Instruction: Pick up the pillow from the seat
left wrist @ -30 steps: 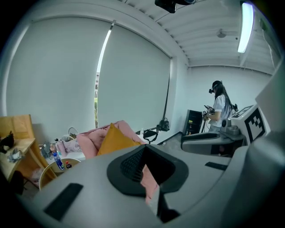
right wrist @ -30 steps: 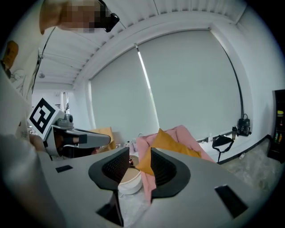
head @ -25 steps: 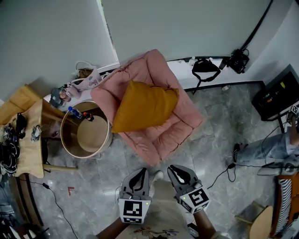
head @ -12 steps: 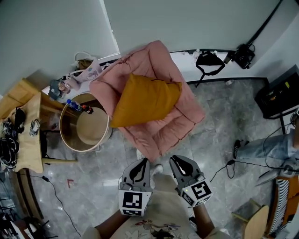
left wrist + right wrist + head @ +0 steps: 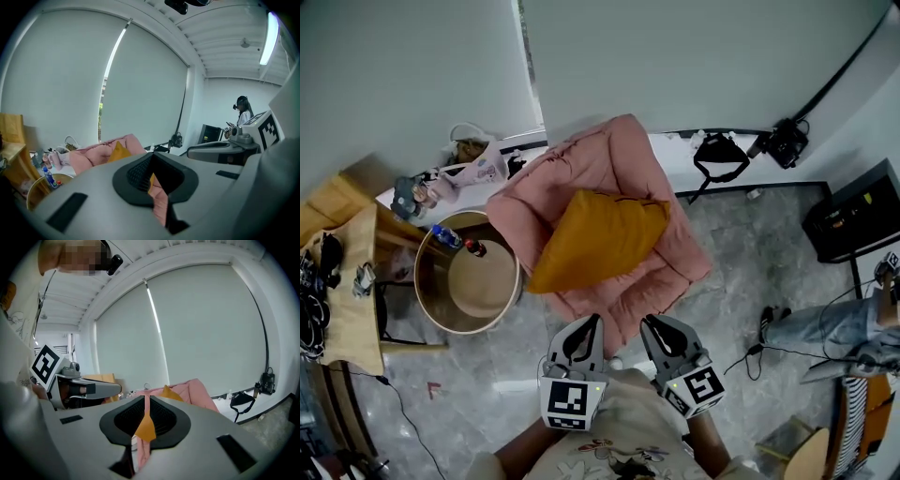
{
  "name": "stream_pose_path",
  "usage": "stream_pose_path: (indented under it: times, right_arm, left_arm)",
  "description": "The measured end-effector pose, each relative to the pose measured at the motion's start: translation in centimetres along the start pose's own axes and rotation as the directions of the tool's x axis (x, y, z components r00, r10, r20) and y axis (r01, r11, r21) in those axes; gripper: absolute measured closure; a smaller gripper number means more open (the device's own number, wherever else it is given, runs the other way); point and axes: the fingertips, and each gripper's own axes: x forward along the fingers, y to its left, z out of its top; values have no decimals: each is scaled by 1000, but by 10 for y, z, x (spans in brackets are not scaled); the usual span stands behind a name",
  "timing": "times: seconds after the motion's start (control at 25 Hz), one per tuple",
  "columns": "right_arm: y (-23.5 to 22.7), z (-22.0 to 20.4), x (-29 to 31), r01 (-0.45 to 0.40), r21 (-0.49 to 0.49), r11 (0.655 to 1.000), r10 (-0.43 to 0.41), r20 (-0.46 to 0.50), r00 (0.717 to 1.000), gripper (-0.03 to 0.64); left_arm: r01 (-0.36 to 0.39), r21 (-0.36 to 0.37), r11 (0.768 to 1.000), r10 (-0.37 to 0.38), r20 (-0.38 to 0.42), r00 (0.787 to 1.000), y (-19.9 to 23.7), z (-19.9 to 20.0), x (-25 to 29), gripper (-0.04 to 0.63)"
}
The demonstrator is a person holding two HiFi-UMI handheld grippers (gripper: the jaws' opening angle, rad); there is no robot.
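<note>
One pillow [image 5: 600, 239]: mustard-yellow, plump, roughly square, plain cover. I see it lying on the pink seat [image 5: 614, 155], untouched. It is tilted, with its upper edge propped against the seat's backrest and its lower part down on the seat cushion. It covers the middle of the cushion, and its lower left corner reaches the seat's left edge. The seat's front edge is bare, with quilted ridges showing. The seat is a thick padded pink quilted chair, low, sitting on the grey floor [image 5: 731, 281]. In the right gripper view I get only a yellow pillow corner [image 5: 170, 392] sticking up above the pink padding [image 5: 195, 390].
</note>
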Motion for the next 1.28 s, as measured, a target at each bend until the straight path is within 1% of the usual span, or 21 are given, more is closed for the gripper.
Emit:
stream_pose_path:
  times: [0.2,0.4,0.56,0.72,0.84,0.96,1.12,1.28]
  right_arm:
    - [-10,19,34,33,-30,999,-33,0,999,568]
    - [-20,23,61,60,-31,998,-61,-24,998,566]
    - [-20,20,72,45,-29,999,-46,-52,998,566]
    - [-36,20,86,23,-50,998,-27,-74,997,560]
    - [-48,27,94,-14,-67,998,8,-89,996,526]
    - [-59,30,102,-83,-89,993,72,-114,991,481]
    - [-74,23,116,-186,-134,973,158,-197,968,426]
    - [-92,26,132,-284,-147,948,245,-236,940,385]
  left_arm:
    - [34,-10,999,-34,14,999,33,12,20,591]
    - [51,-16,999,-51,12,999,61,14,35,591]
    - [31,-32,999,-32,-10,999,77,9,41,591]
    - [-2,-48,999,1,-21,1000,88,8,53,591]
    - [-34,-54,998,32,-35,999,91,9,60,591]
    - [-66,-65,996,63,-40,997,89,11,68,591]
    - [-113,-74,991,109,-61,992,87,3,81,591]
    - [-176,-93,980,167,-95,981,88,1,101,591]
